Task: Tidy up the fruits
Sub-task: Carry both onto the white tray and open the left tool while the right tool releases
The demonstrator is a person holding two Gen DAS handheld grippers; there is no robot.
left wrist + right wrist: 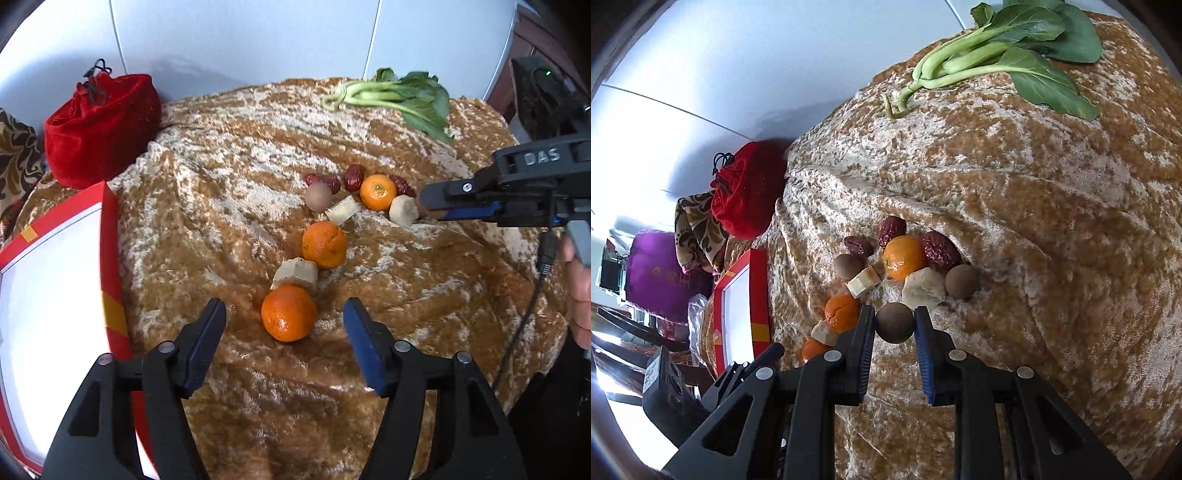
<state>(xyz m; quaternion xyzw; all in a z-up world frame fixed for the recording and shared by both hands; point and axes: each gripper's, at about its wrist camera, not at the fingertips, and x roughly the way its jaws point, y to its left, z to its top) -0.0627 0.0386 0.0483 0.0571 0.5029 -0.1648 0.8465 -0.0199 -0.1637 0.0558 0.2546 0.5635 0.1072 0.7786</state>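
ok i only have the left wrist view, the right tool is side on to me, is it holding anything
observer: yes, the right tool is shut on a small brown round fruit, with a pad on each side of it.
operator: any more brown ones i can't see
observer: one. a second brown fruit lies on the cloth beside the pale chunk, behind that tool from your side.
operator: anything off the cloth i'm missing
observer: a purple bag lies beyond the red box.

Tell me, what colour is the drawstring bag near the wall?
Red velvet, the drawstring bag has a black cord; clearest in the left wrist view.
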